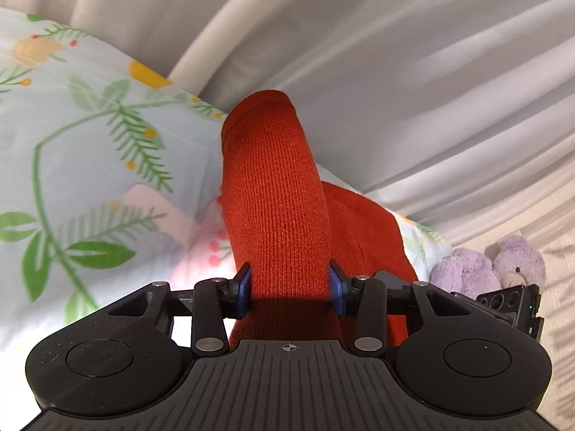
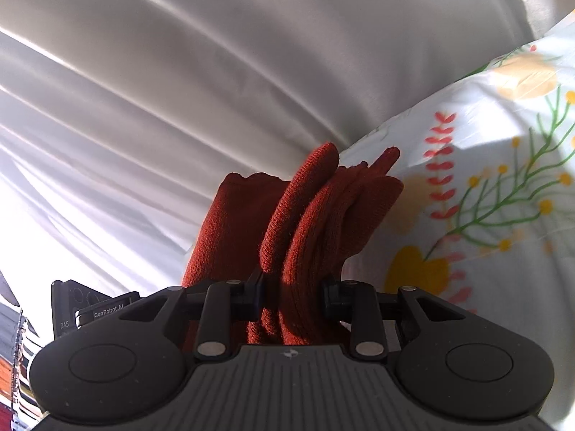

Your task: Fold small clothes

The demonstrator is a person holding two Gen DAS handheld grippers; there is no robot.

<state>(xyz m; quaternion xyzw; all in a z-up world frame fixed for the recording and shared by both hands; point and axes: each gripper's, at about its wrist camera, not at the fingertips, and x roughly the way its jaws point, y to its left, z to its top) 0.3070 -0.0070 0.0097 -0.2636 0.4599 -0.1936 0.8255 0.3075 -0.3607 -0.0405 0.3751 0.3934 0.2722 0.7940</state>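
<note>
A red ribbed knit garment (image 1: pixel 273 179) is lifted off the bed, and both grippers hold it. In the left wrist view it rises as a tube with a hemmed end at the top. My left gripper (image 1: pixel 290 280) is shut on it, its blue pads pressing on either side. In the right wrist view the same red knit (image 2: pixel 316 215) is bunched into several folds. My right gripper (image 2: pixel 293 283) is shut on that bunch. The part of the garment behind the gripper bodies is hidden.
A floral bedsheet (image 1: pixel 90 143) (image 2: pixel 485 179) lies below, with a pale pink garment (image 1: pixel 151 208) on it. White curtains (image 1: pixel 395 72) (image 2: pixel 179 89) hang behind. A purple plush bear (image 1: pixel 503 262) sits at the right. Each view shows the other gripper's body (image 1: pixel 510 301) (image 2: pixel 90 309) close by.
</note>
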